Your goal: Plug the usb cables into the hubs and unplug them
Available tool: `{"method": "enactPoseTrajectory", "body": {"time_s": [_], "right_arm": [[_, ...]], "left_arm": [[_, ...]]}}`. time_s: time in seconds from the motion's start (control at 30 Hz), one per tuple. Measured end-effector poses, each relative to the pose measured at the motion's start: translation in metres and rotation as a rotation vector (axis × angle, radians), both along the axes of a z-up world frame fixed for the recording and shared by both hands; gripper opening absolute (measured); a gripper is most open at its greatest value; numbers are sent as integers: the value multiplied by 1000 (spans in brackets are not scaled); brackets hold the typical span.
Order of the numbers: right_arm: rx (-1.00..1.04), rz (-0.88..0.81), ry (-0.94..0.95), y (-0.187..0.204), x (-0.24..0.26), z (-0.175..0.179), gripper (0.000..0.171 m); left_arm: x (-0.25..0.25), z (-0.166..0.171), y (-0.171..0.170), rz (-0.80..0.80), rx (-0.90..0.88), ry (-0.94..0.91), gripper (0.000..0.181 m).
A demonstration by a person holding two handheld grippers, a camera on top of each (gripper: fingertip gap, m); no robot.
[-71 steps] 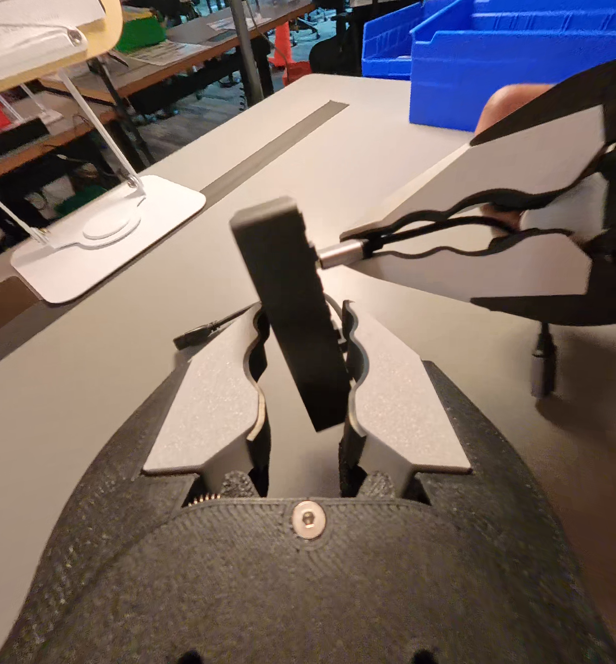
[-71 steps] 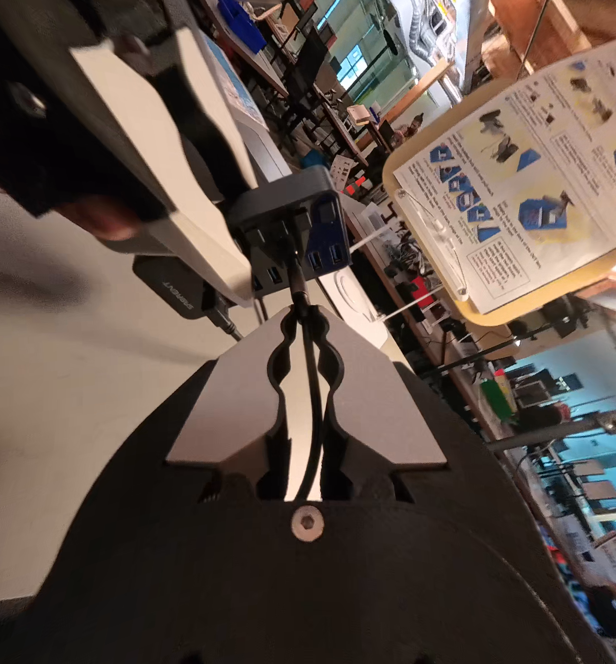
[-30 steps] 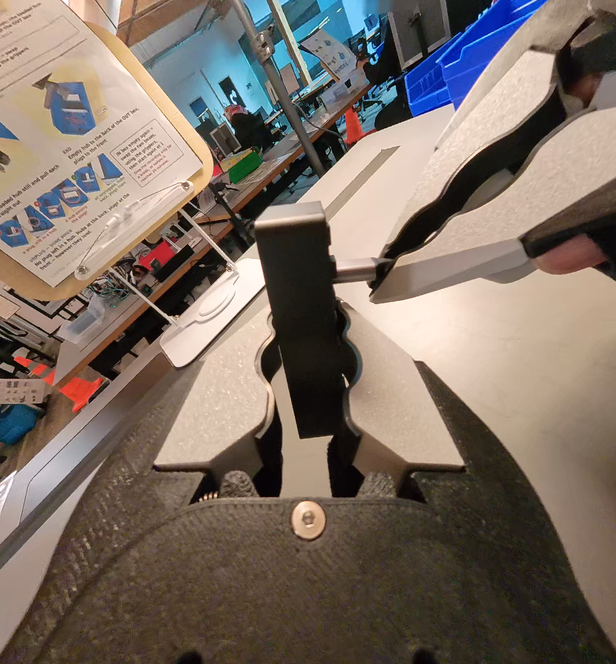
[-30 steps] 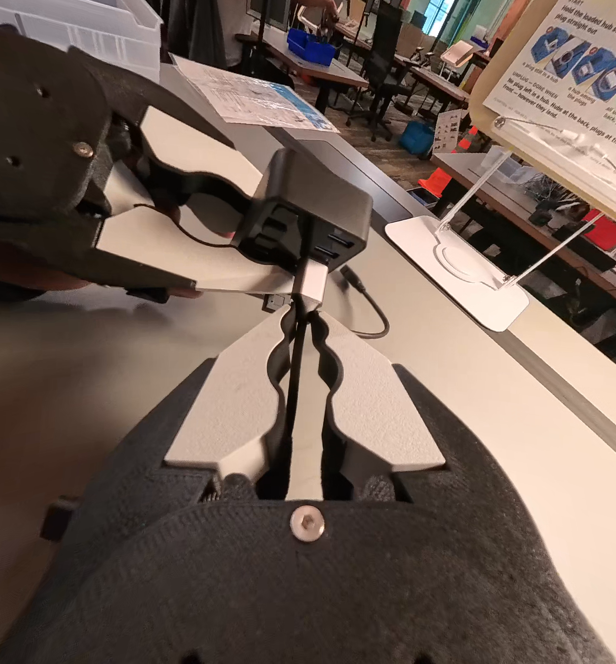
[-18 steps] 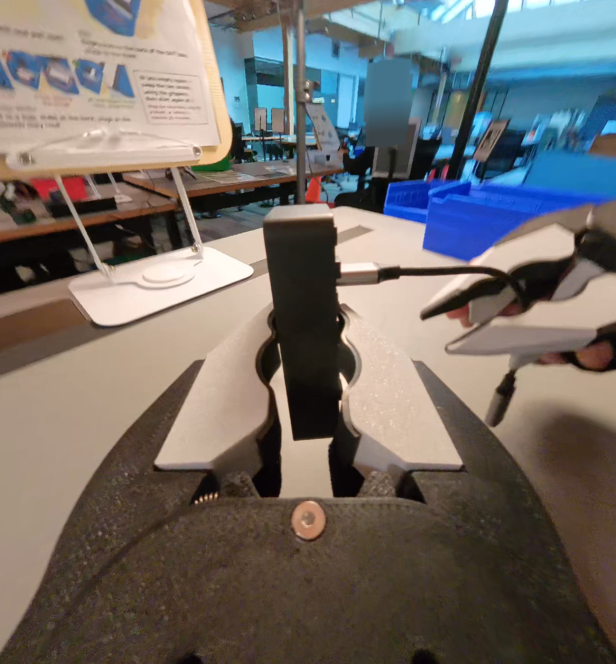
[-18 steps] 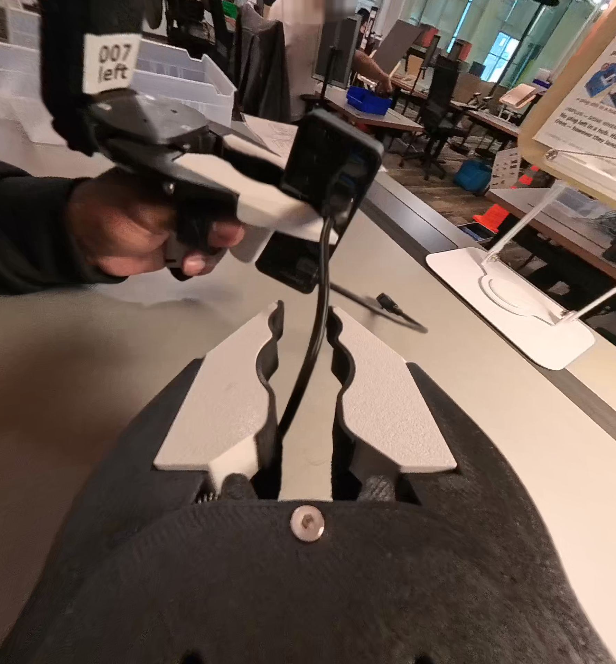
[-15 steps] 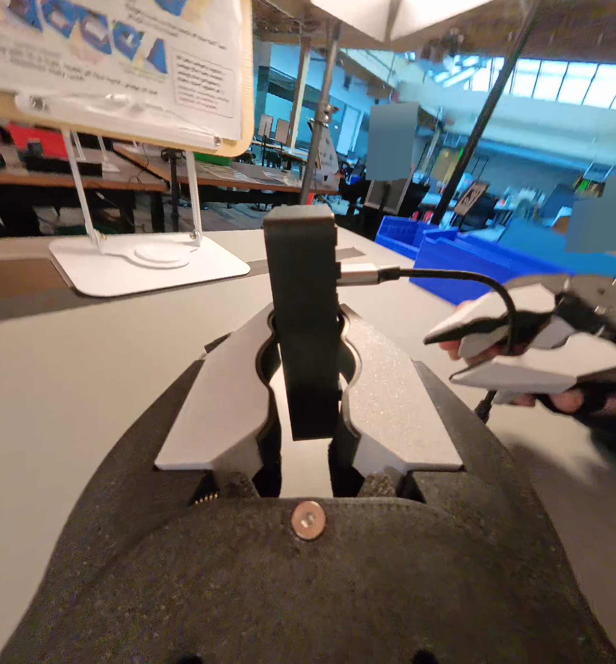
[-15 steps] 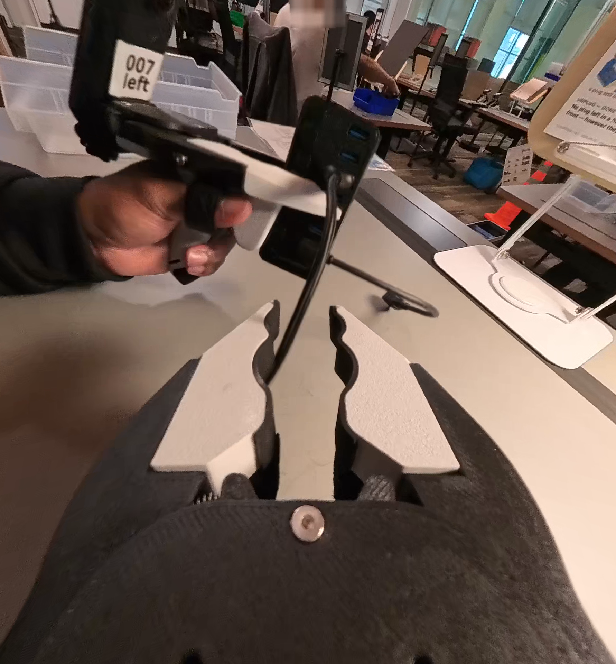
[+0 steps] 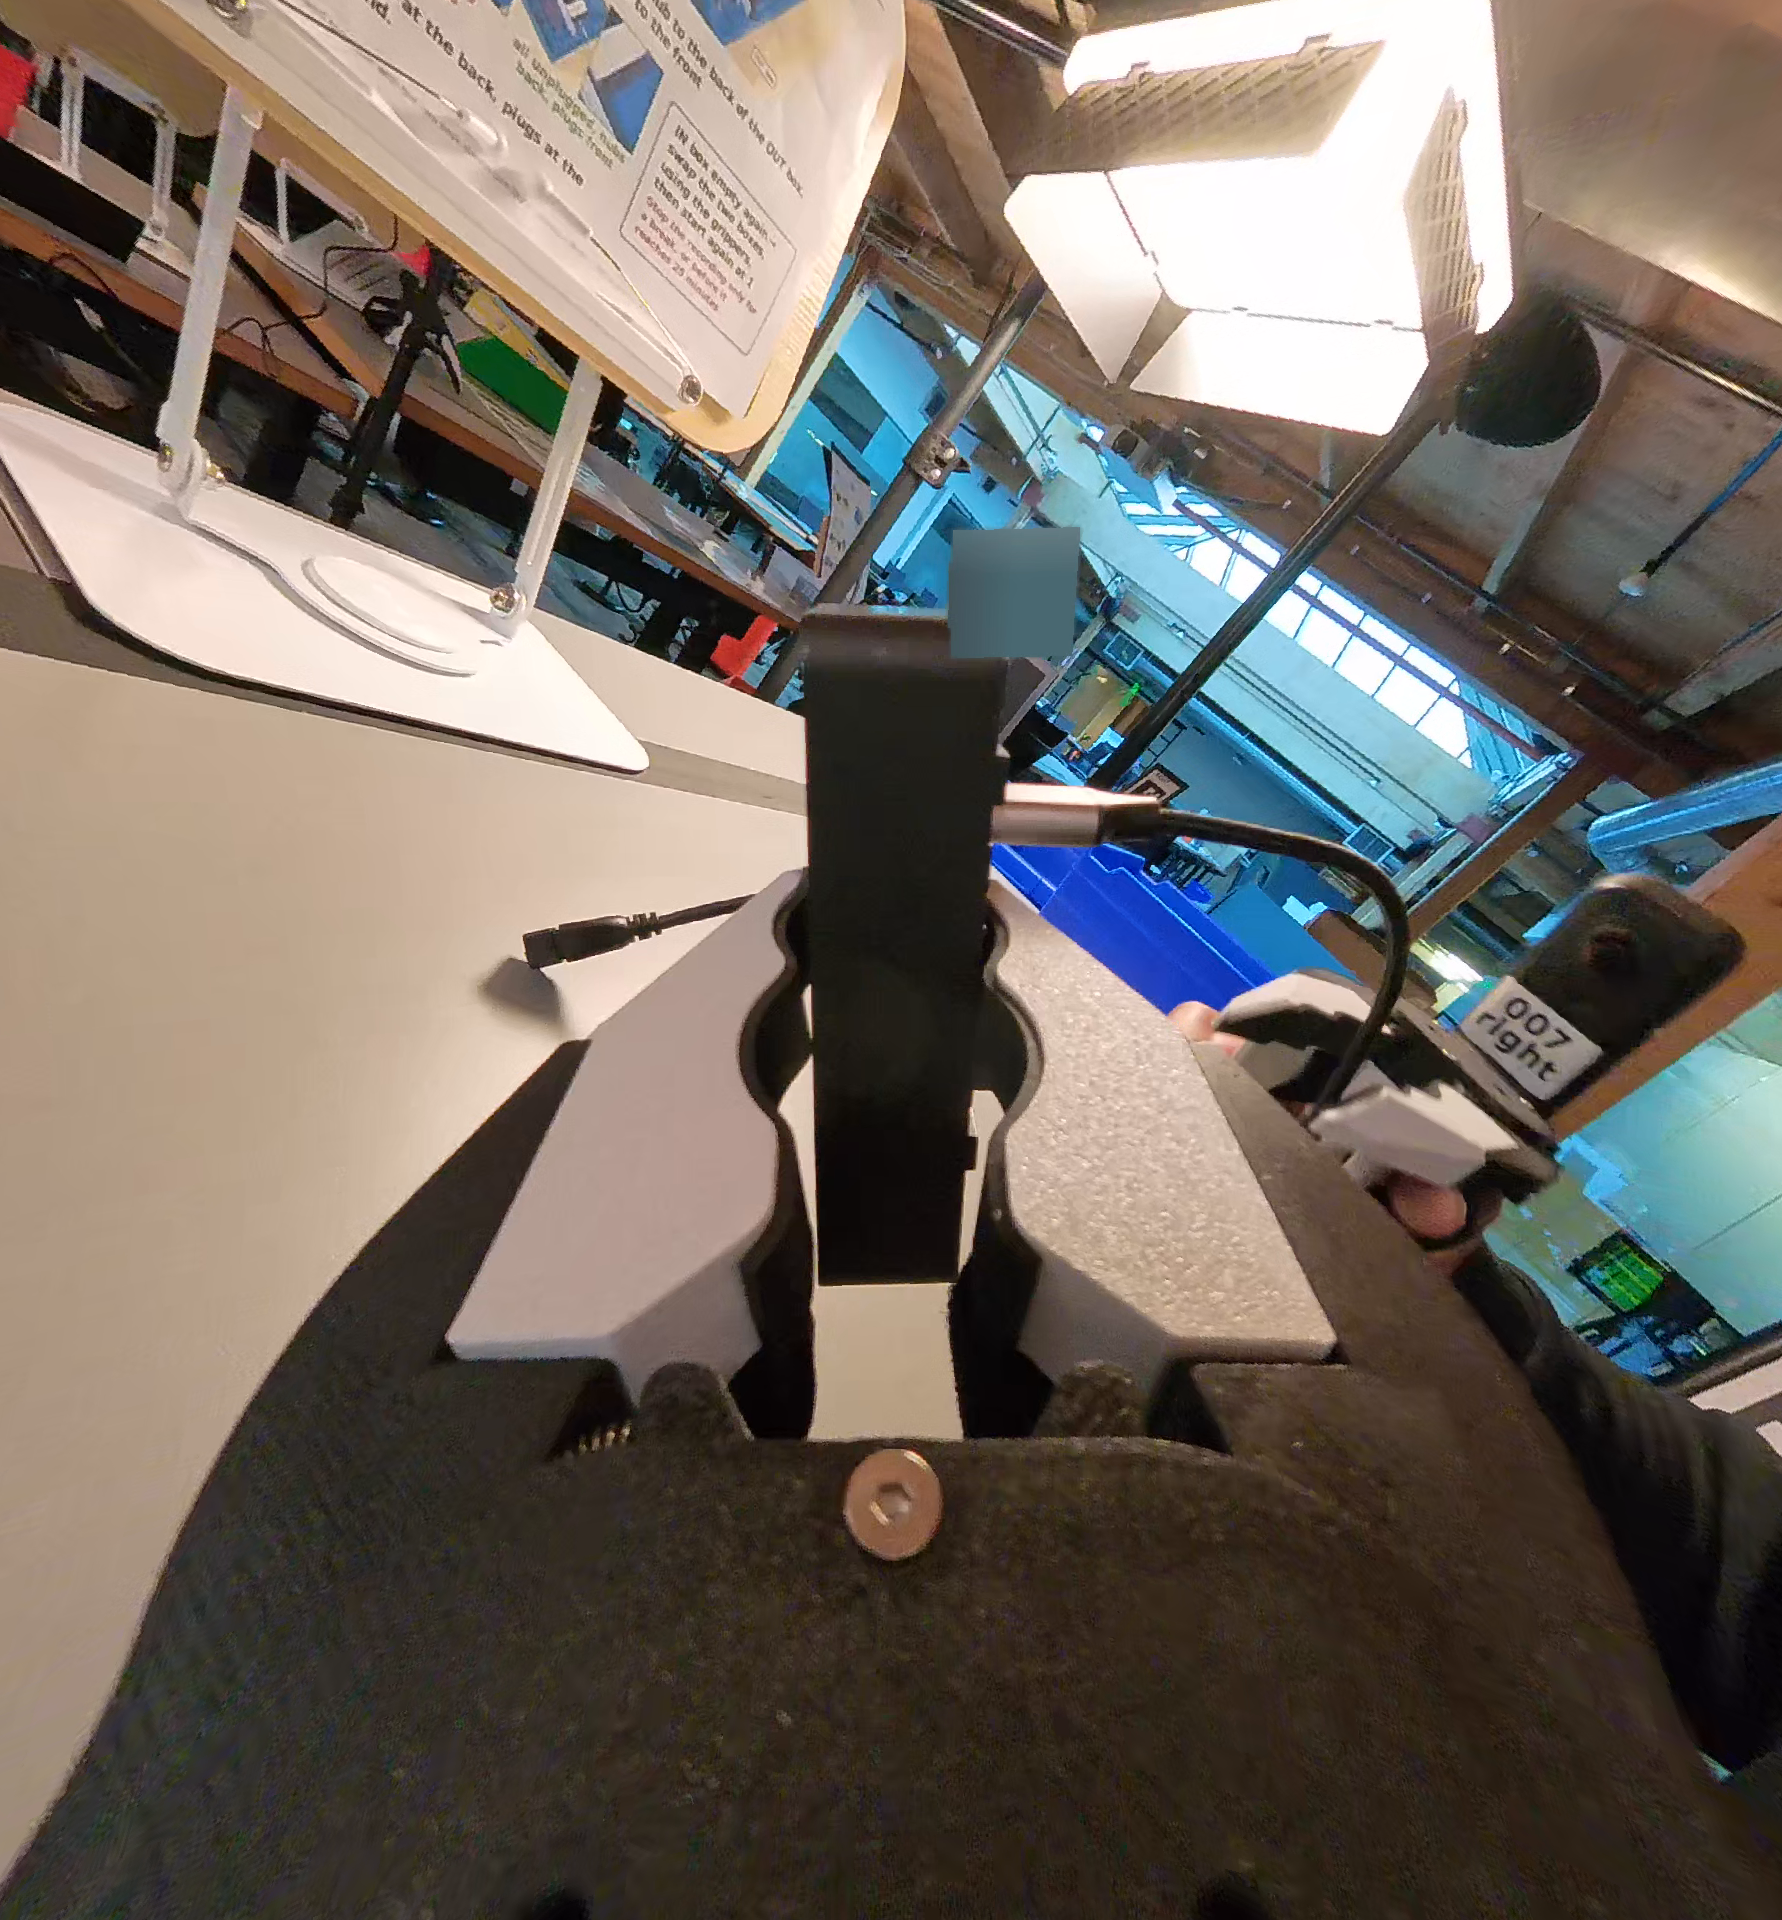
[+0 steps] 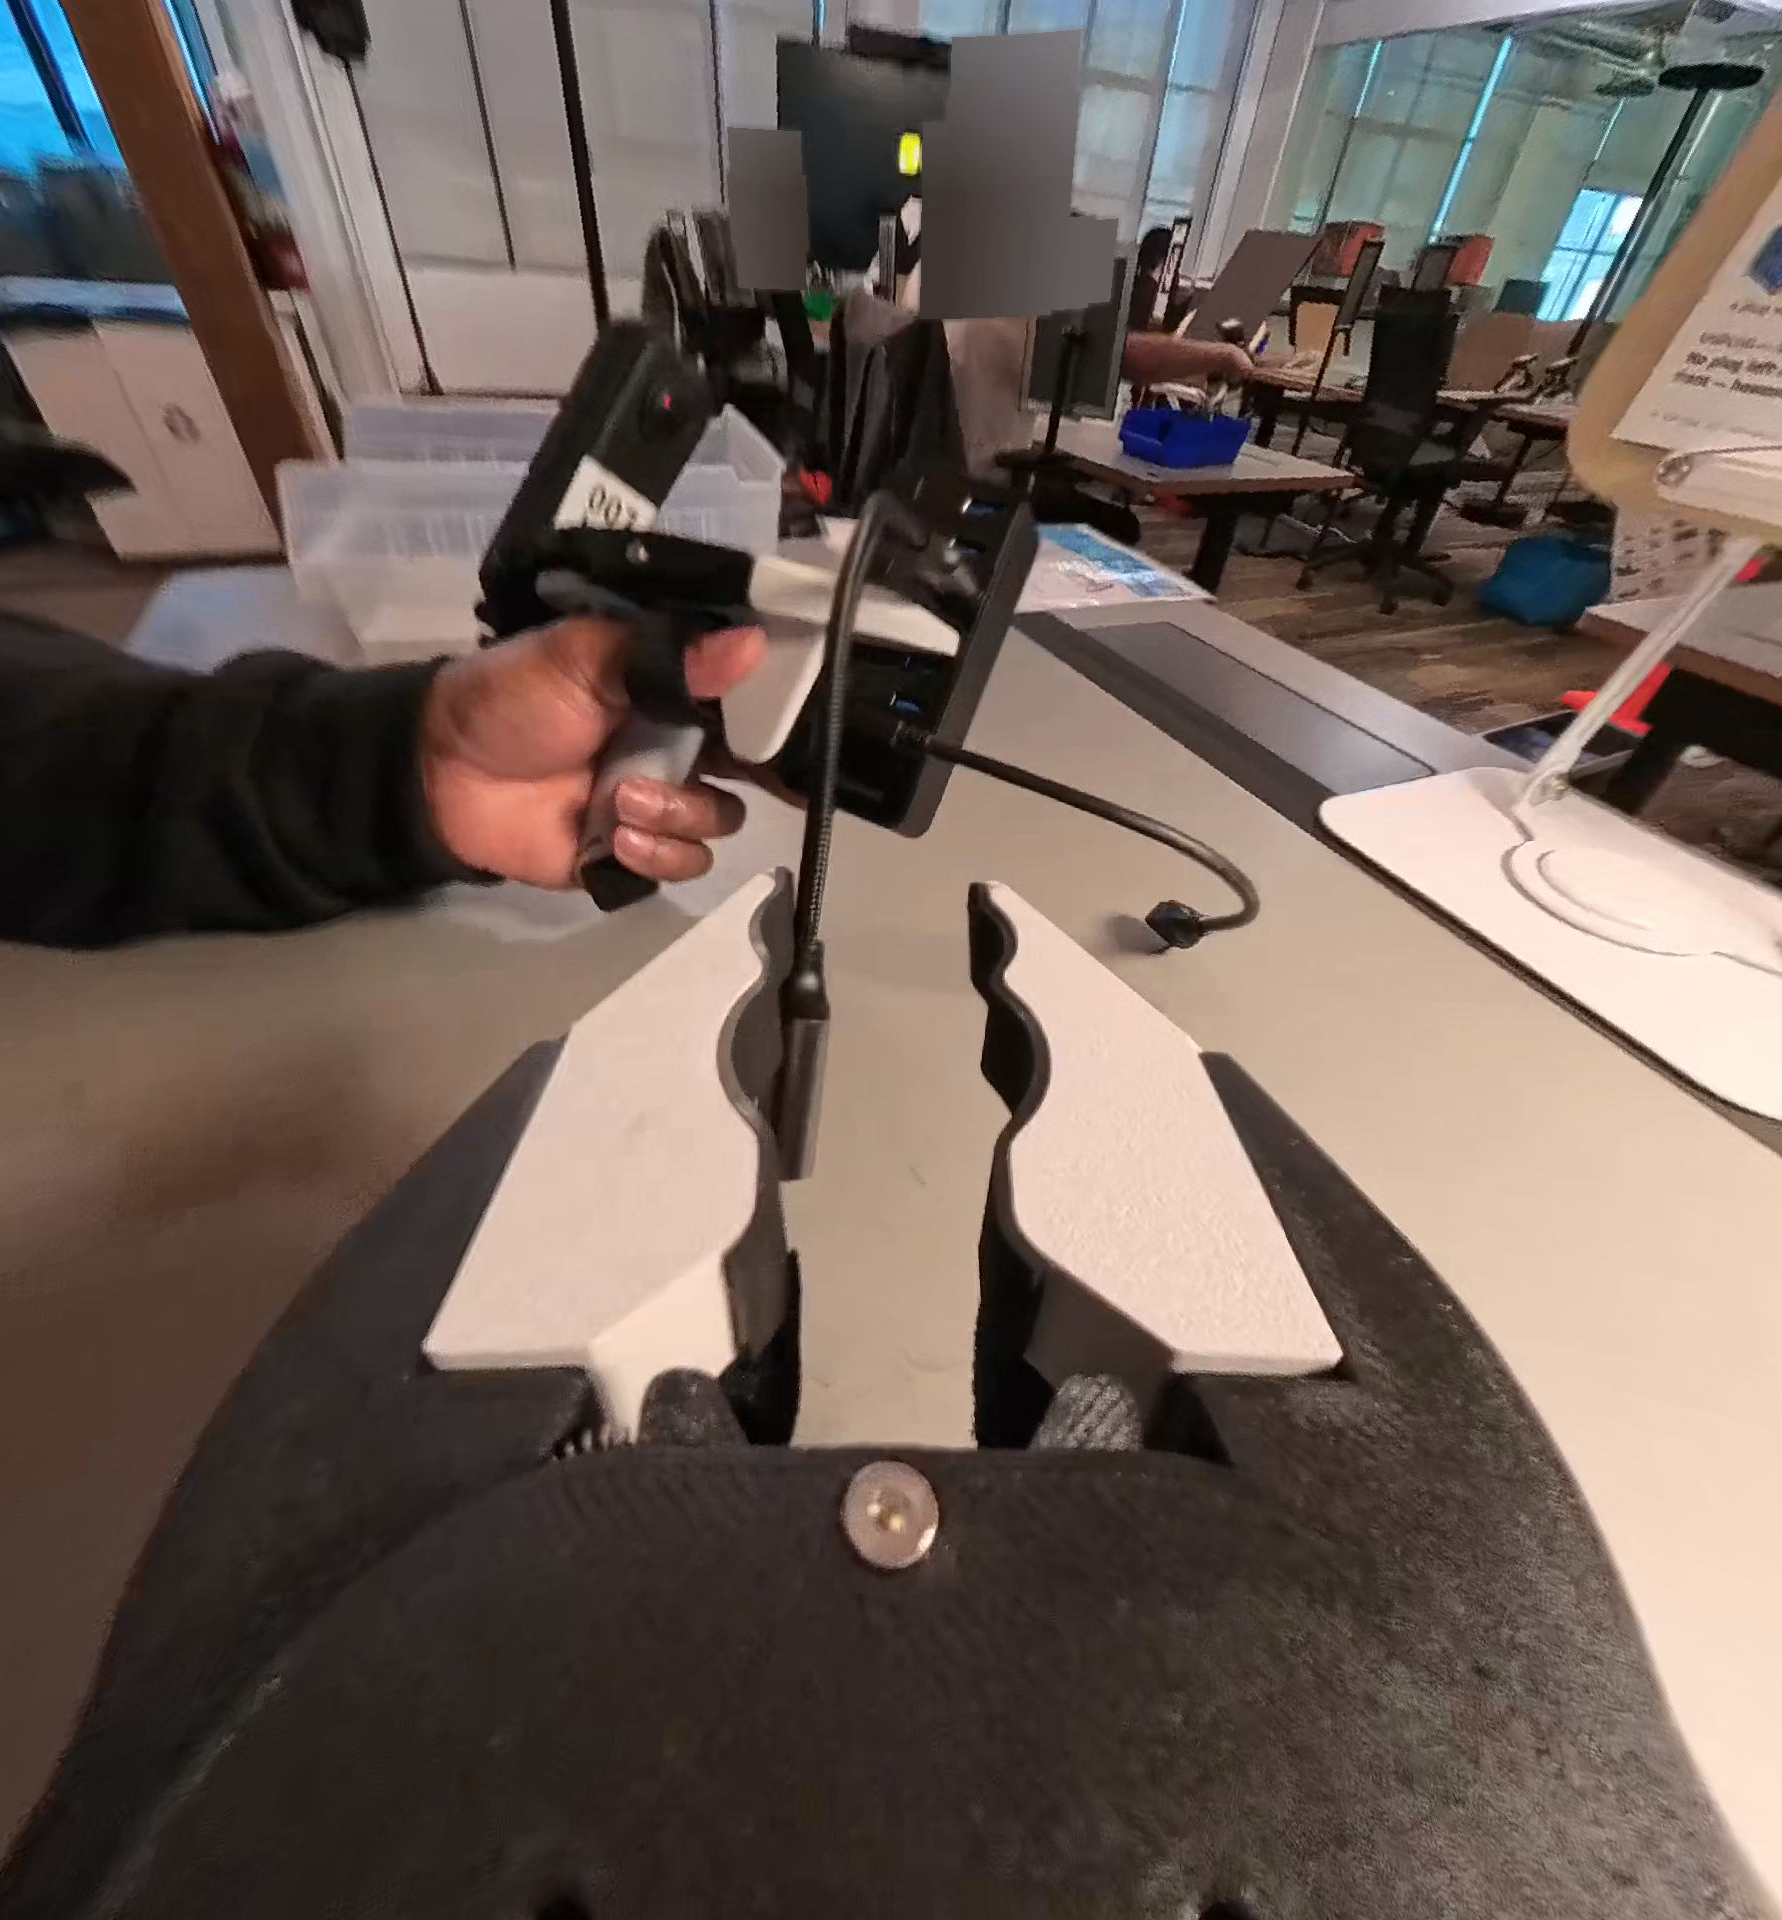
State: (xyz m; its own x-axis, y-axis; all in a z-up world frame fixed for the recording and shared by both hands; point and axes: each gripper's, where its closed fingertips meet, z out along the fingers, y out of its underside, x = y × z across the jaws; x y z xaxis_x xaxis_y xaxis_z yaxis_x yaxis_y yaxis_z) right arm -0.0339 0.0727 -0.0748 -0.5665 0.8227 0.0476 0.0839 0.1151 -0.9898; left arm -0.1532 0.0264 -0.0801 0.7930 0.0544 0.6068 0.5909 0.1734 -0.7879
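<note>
The left gripper [image 9: 892,1049] is clamped on the hub [image 9: 897,935], upright. A plug [image 9: 1058,810] sits in its 3 o'clock side, axis sideways. The right gripper [image 10: 871,1039] gapes; the cable [image 10: 825,727] apparently lies loose against its 9 o'clock finger.

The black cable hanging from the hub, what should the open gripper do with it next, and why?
Probably draw the right gripper back and clear. The silver plug already sits in the hub, which the left gripper clamps, and the right gripper is open, with the cable's free end only resting against one finger.
</note>
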Motion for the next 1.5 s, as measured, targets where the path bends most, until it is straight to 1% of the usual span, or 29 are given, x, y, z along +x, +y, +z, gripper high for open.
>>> {"method": "enactPoseTrajectory", "body": {"time_s": [0.13,0.23,0.3,0.37,0.47,0.53,0.6,0.7,0.8,0.9,0.97,1.07,1.13,1.33,1.43,1.5], "right_arm": [[-200,7,-13,23,-1,15,34],[-348,34,13,39,3,30,34],[-402,25,23,49,4,36,33],[-409,16,-2,53,1,31,33],[-374,27,-108,40,-7,6,33],[-348,44,-178,24,-10,-11,34],[-337,73,-218,5,-11,-20,34],[-356,115,-267,-23,-11,-25,39],[-379,115,-288,-38,-13,-26,44],[-429,133,-308,-47,-11,-24,41],[-456,113,-317,-46,-13,-24,34],[-500,116,-325,-44,-13,-21,31],[-551,111,-318,-40,-12,-14,26],[-637,28,-269,-11,-9,7,25],[-588,-57,-233,16,-2,17,26],[-540,-148,-213,45,6,25,26]], "left_arm": [[4,4,1,-27,33,-9,27],[-1,6,-2,-16,55,-40,28],[-4,7,-5,-14,69,-57,27],[-4,9,-6,-22,86,-66,27],[6,15,-3,-77,157,-107,28],[17,21,1,-134,221,-138,28],[31,25,6,-188,269,-154,27],[54,30,14,-261,318,-147,28],[74,31,20,-315,341,-136,28],[87,28,26,-347,341,-138,27],[93,23,31,-370,306,-127,28],[95,22,33,-386,279,-106,28],[96,21,34,-411,256,-94,34],[91,17,29,-453,190,-28,37],[89,9,29,-450,140,-2,37],[91,7,30,-453,128,5,37]]}}
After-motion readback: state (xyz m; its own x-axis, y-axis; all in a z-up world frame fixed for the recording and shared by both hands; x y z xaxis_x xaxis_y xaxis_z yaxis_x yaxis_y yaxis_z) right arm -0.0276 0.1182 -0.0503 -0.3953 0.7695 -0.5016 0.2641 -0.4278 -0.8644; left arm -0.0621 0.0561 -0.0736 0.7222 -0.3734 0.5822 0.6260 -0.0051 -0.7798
